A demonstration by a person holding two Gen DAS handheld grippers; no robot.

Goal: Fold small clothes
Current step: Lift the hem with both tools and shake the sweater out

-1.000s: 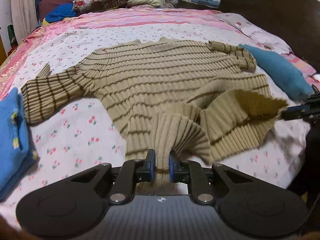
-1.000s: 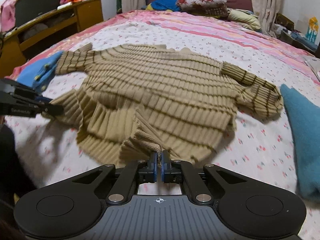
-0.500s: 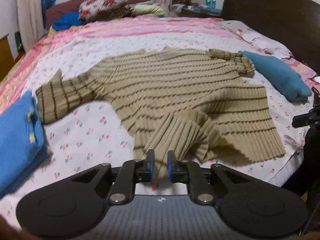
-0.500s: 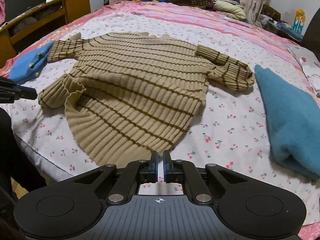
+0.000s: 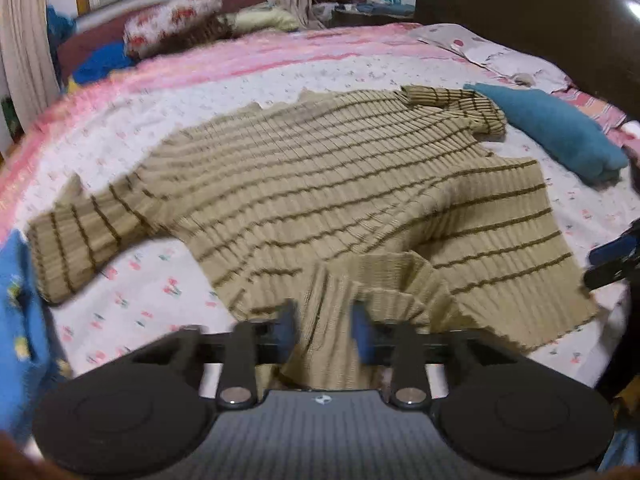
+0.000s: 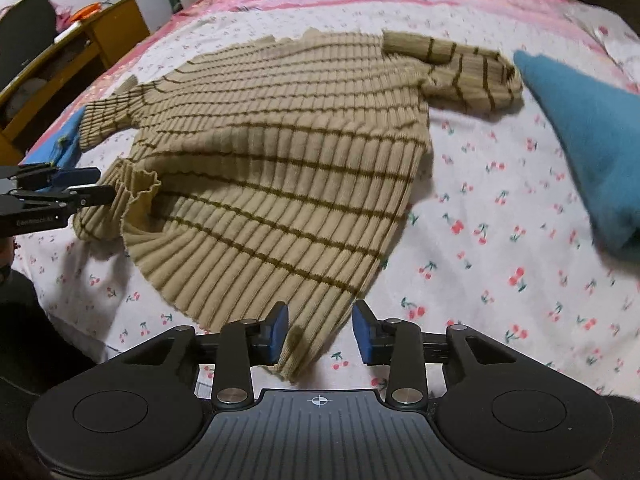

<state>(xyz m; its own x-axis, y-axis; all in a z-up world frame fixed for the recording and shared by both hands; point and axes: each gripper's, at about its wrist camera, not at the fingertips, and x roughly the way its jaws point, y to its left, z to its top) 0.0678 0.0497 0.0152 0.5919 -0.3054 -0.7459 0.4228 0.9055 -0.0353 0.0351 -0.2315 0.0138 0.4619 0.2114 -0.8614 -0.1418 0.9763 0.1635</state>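
Nearest me, my right claw (image 6: pixel 320 332) stands fairly wide. Its jaws have just been opening, and the sweater's (image 6: pixel 280 168) hem corner lies loose between the pads, pressed by neither. My left claw (image 5: pixel 323 330) is narrow and pinches a bunched fold of the other hem corner. In the right view that fold ruffles up at 9 o'clock while the rest of the hem lies flat. I judge the step to be spreading the sweater smooth before any fold, with the right side laid and the left side not yet. To do it well I should draw the left corner low and outward toward 8 o'clock until the ruffle is gone and the hem runs straight. Then I should set it down and only after that let go, keeping the right claw clear so it does not drag its corner. The sweater lies face-flat mid-bed (image 6: pixel 500 240), hem at 6 o'clock toward me and neck at 12. Its long axis runs sleeve to sleeve, one cuff out at 10 o'clock and the other sleeve doubled back at 1 o'clock. That sleeve lies just beside a teal cloth (image 6: pixel 592 140).
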